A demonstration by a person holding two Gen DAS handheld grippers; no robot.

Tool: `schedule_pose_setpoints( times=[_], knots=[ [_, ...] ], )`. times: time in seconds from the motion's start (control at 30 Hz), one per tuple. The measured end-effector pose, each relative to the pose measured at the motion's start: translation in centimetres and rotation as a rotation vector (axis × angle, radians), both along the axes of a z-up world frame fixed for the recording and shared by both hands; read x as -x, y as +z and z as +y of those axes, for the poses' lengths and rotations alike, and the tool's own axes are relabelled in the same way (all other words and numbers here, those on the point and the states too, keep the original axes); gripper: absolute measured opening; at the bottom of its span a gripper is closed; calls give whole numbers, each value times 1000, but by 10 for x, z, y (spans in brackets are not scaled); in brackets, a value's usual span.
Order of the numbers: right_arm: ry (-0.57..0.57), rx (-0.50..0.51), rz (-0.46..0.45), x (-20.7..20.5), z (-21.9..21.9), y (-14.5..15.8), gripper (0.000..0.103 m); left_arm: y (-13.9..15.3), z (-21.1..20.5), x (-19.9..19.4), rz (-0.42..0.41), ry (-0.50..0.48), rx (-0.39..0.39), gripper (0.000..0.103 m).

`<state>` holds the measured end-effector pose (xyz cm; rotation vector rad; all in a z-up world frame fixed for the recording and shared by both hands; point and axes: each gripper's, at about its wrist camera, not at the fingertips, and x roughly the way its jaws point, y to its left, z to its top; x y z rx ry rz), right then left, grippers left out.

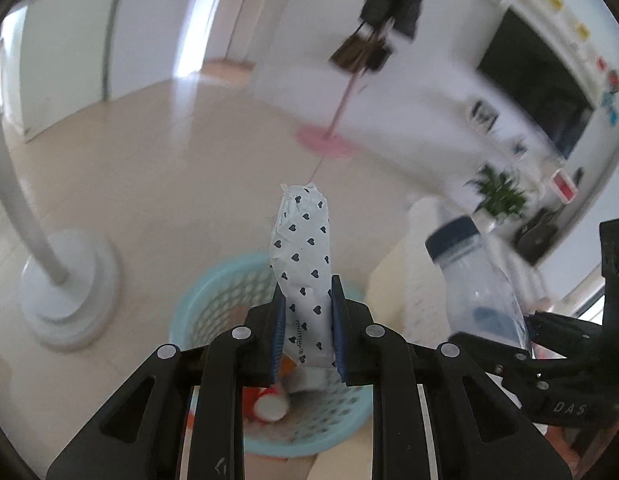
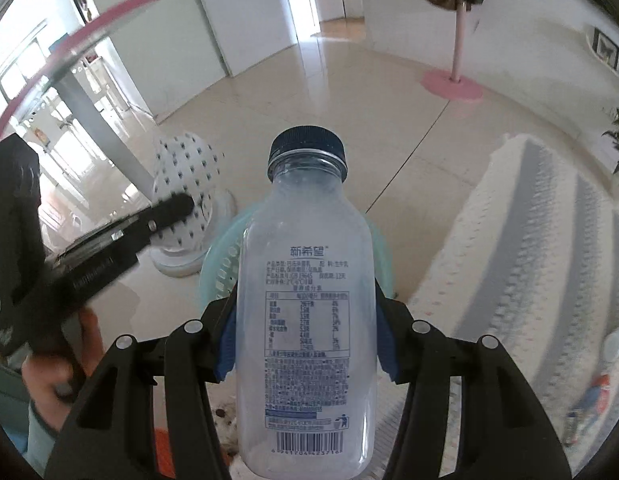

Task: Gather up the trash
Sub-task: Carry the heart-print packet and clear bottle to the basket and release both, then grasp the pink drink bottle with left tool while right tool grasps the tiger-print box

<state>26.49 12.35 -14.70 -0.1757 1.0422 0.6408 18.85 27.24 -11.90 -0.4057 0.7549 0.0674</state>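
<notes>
My left gripper (image 1: 307, 320) is shut on a white packet with black hearts (image 1: 303, 256), held upright above a light blue mesh basket (image 1: 213, 300) on the floor. The basket holds a small red-and-white container (image 1: 271, 404) and other scraps. My right gripper (image 2: 305, 340) is shut on an empty cloudy plastic bottle with a dark blue cap (image 2: 305, 280). The bottle (image 1: 473, 276) and right gripper (image 1: 549, 360) show at the right of the left wrist view. The packet (image 2: 185, 184) and the left gripper (image 2: 165, 212) show left in the right wrist view, with the basket (image 2: 225, 256) behind the bottle.
A white lamp base (image 1: 65, 292) with a curved pole stands left of the basket. A white textured cushion or sofa edge (image 2: 529, 260) lies to the right. A pink coat stand (image 2: 453, 80) with bags stands further back on the beige tile floor. A green plant (image 1: 501, 192) is at the right.
</notes>
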Motion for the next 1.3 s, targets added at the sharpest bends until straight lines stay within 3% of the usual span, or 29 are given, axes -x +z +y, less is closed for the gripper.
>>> schedule_pose_setpoints(
  times=[0.13, 0.27, 0.5, 0.63, 0.8, 0.97, 1.13, 1.3],
  knots=[
    [-15, 19, 66, -8, 24, -31, 52, -10, 9, -6, 43, 7, 43, 26],
    [-38, 35, 107, -16, 30, -56, 53, -6, 12, -3, 33, 18, 32, 45],
    [-85, -5, 216, -21, 18, -85, 56, -5, 8, 1, 30, 21, 17, 51],
    [-87, -36, 225, -19, 9, -80, 56, -2, 3, 0, 22, 22, 19, 51],
    [-73, -46, 164, -14, -4, -62, 56, 11, -10, 1, -31, 10, -5, 51],
    [-110, -75, 9, -2, -47, -19, 56, 36, -29, 9, -151, 26, -28, 49],
    [-269, -55, -162, 16, -134, 18, 56, 48, -67, 7, -211, -21, -45, 49],
    [-426, 7, -243, 37, -224, 20, 64, 46, -114, -6, -210, -96, -62, 49]
  ],
)
